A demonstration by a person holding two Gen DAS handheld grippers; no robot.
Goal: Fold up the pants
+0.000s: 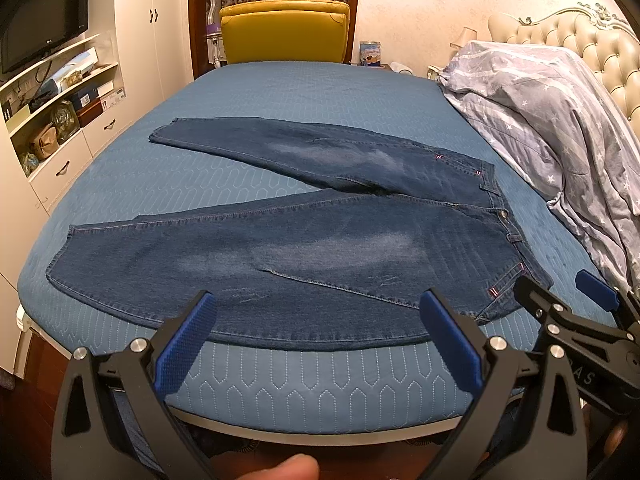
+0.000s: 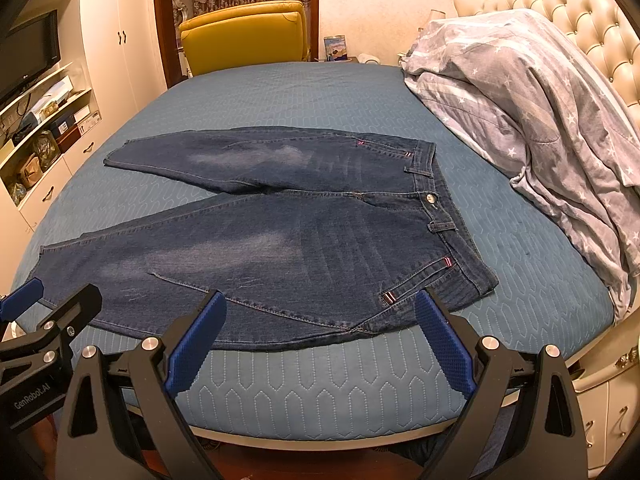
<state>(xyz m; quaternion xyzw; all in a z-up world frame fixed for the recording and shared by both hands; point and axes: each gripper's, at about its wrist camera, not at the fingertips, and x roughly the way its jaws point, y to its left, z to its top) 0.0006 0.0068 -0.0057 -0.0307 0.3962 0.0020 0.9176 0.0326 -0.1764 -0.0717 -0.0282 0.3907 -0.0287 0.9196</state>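
Note:
Dark blue jeans (image 1: 304, 240) lie flat on the blue quilted bed (image 1: 304, 384), front up, waistband to the right, the two legs spread apart in a V toward the left. They also show in the right wrist view (image 2: 288, 240). My left gripper (image 1: 320, 320) is open and empty, just above the near edge of the lower leg. My right gripper (image 2: 320, 318) is open and empty, near the hip and pocket corner. The right gripper also shows at the right of the left wrist view (image 1: 568, 292), and the left gripper at the left of the right wrist view (image 2: 52, 292).
A grey star-print duvet (image 2: 520, 92) is heaped at the bed's right by the tufted headboard (image 2: 580, 8). A yellow chair (image 2: 244, 36) stands beyond the far edge. White shelves and a TV (image 1: 44, 24) line the left wall.

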